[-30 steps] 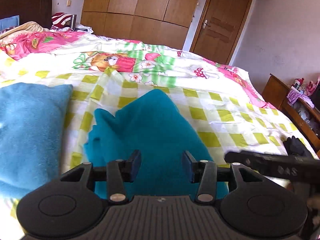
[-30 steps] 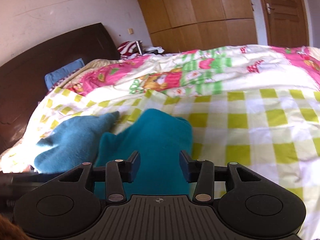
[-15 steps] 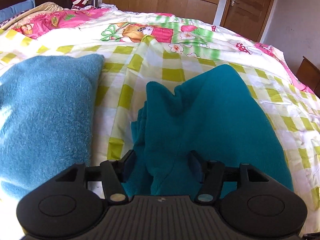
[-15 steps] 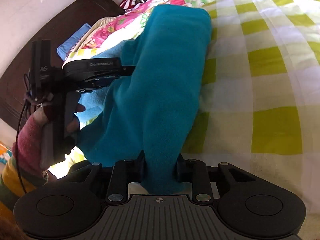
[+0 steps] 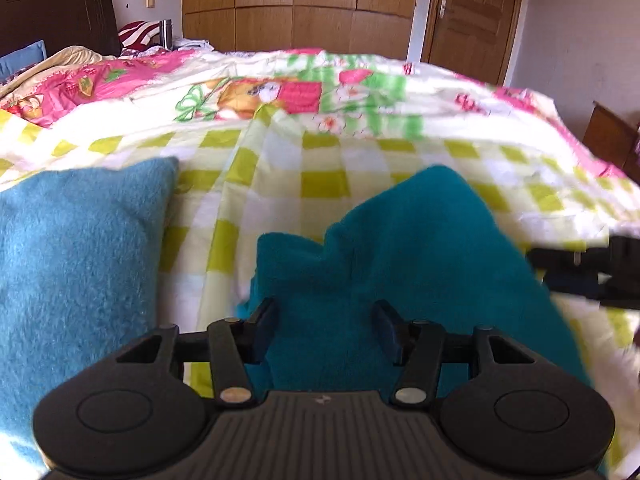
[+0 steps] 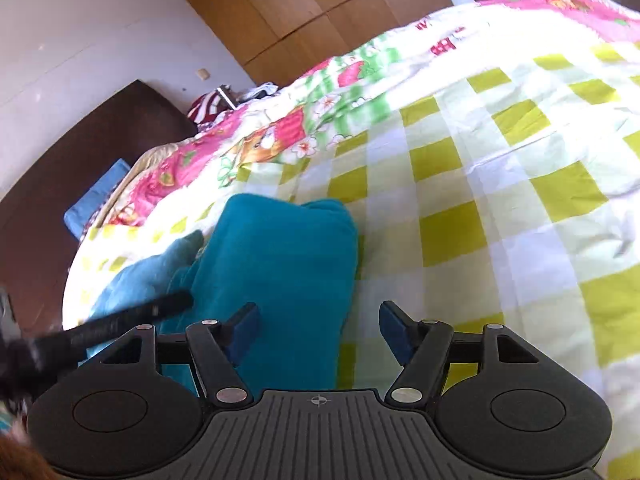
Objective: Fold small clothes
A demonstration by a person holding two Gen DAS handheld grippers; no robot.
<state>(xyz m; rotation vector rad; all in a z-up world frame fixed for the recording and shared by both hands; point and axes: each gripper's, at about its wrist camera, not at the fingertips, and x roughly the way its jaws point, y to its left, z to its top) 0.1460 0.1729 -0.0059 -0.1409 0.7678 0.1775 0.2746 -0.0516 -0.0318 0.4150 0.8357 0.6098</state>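
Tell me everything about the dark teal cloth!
The dark teal cloth looks soft and fleecy, a folded bundle with a humped, rumpled top. It lies on the checked yellow-green bedsheet, right of a lighter blue cloth. Its near end sits between the left hand-held gripper pads, which don't look pressed on it.

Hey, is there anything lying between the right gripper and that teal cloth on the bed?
Nothing visible. The right gripper, its jaws just opened wide, sits right at the near end of the teal cloth, with only checked bedspread around. The lighter blue cloth lies beyond, off to the side.
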